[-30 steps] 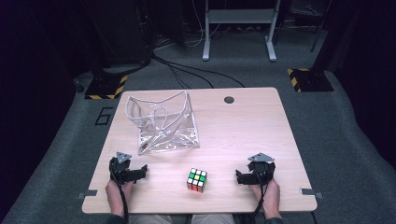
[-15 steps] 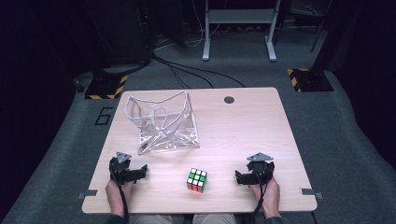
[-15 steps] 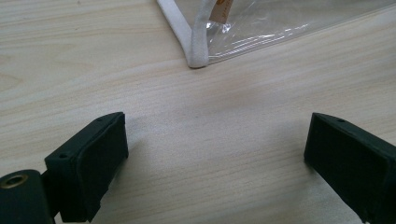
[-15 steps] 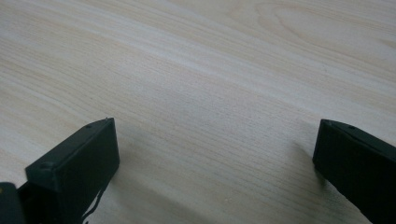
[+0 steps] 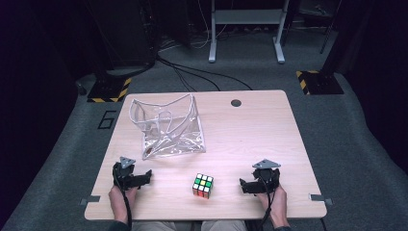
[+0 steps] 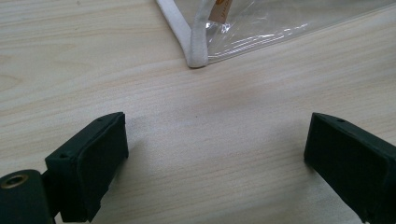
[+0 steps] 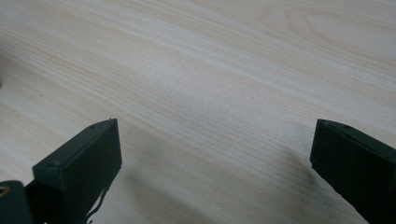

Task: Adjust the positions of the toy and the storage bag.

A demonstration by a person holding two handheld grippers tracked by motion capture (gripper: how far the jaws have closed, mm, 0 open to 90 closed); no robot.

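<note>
Fingers (image 6: 93, 161) apart, both grippers.

My left gripper view cuts the clear bag (image 6: 289, 23) off at the top edge; I get just one white-trimmed corner, and an orange tag inside it stays too blurred to read. Both jaws run off the bottom corners there, likewise in my right gripper view. In the high view, my forearms leave the bottom edge, and the cube's (image 5: 203, 186) far faces are hidden.
</note>
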